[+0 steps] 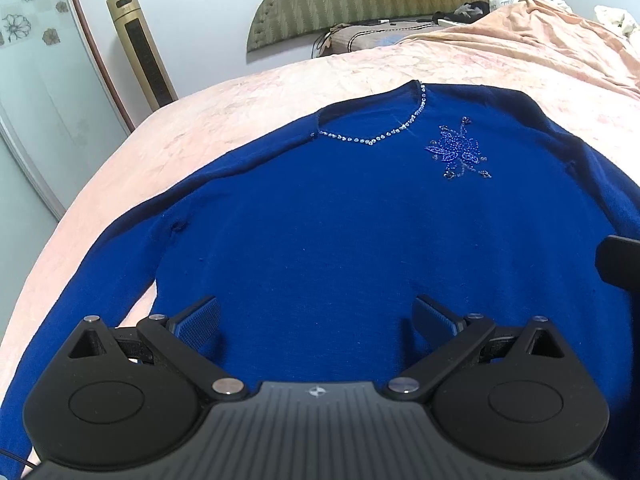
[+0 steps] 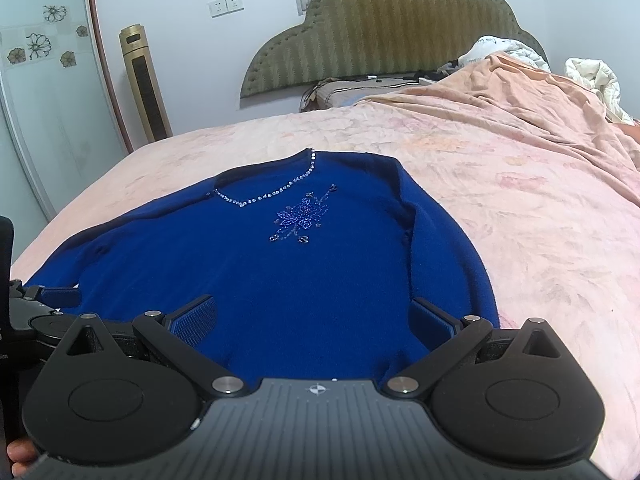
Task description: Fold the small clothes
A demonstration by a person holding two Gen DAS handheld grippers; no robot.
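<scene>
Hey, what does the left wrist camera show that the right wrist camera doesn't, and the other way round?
Only the left wrist view shows the sweater's left-hand sleeve running down the bed edge, with the left gripper open above the hem.

Only the right wrist view shows the wall sockets, the white bedding at the far right, the sweater's right-hand sleeve and the open right gripper.

Both show the blue sweater spread flat, its beaded flower, the pink bedspread, the headboard and the gold tower fan.
</scene>
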